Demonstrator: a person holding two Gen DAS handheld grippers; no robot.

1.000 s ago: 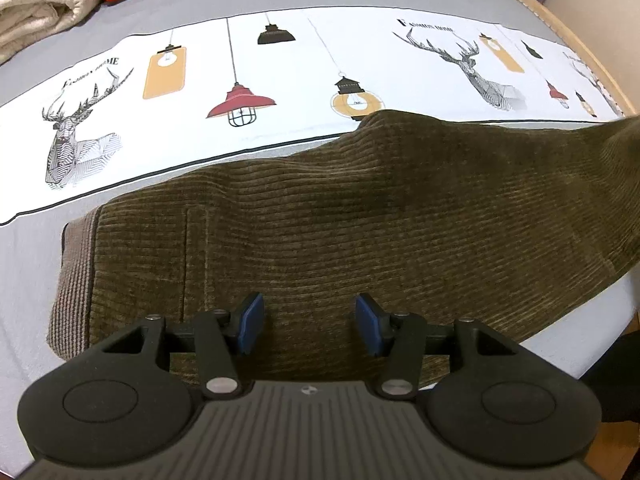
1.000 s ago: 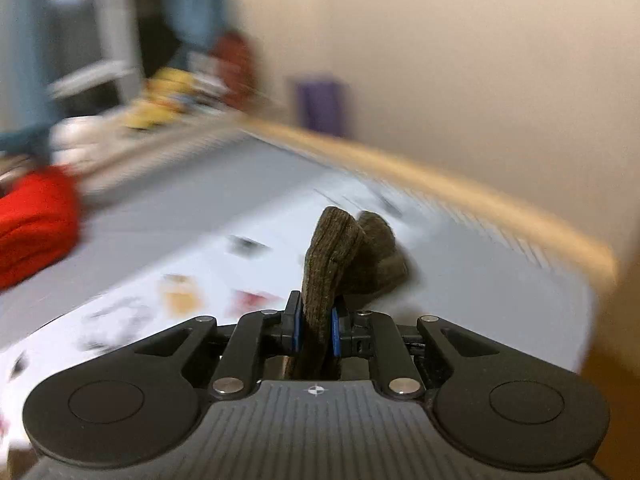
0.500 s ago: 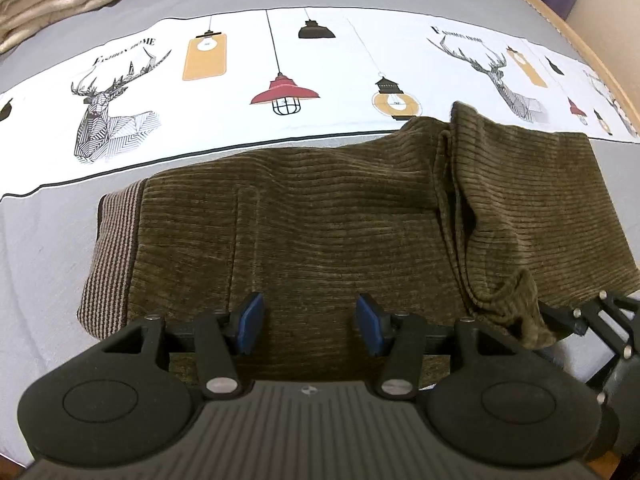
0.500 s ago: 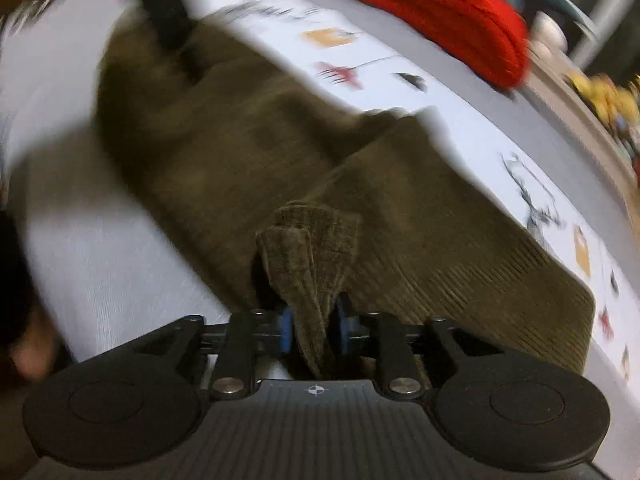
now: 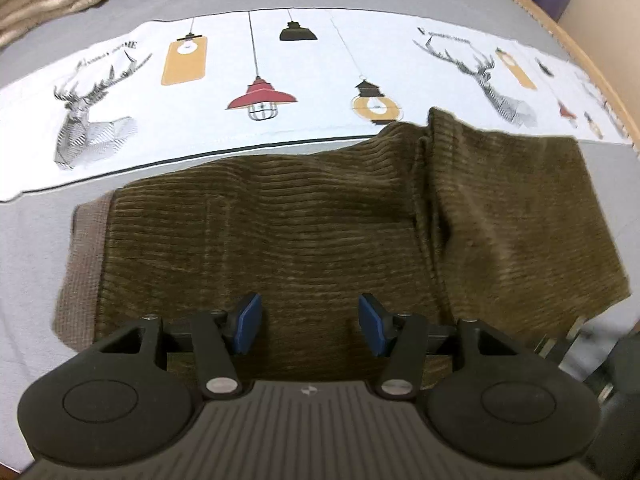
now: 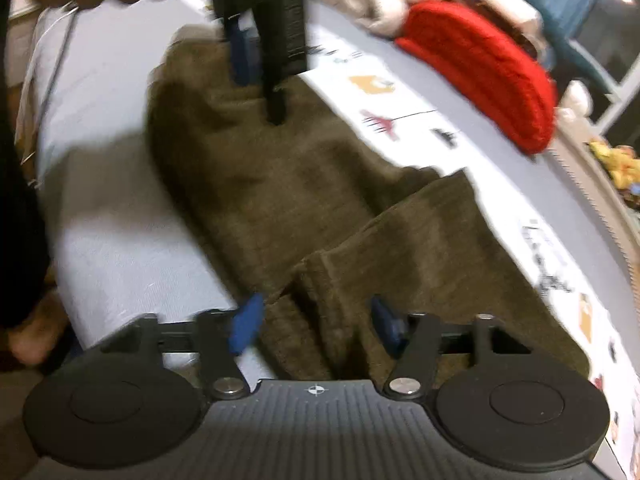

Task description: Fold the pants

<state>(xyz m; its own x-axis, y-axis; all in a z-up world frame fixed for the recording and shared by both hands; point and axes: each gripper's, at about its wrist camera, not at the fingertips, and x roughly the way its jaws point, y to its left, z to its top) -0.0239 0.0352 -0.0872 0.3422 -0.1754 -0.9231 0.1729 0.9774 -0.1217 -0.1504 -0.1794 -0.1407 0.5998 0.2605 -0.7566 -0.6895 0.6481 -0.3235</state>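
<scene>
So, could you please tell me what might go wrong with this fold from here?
1. The folded-over leg lies skewed with a ridge at its edge, so the next fold may lock in wrinkles.
2. The right tongs, open yet closing, straddle the hem and could drag it.
3. The pants sit near the bed edge and might slide.

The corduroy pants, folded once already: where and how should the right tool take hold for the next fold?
Grip the corduroy pants at the folded-over leg hems, coming in from the near bed edge. That doubled edge lies loose and raised between the right tool pads, whose jaws are closing.
</scene>
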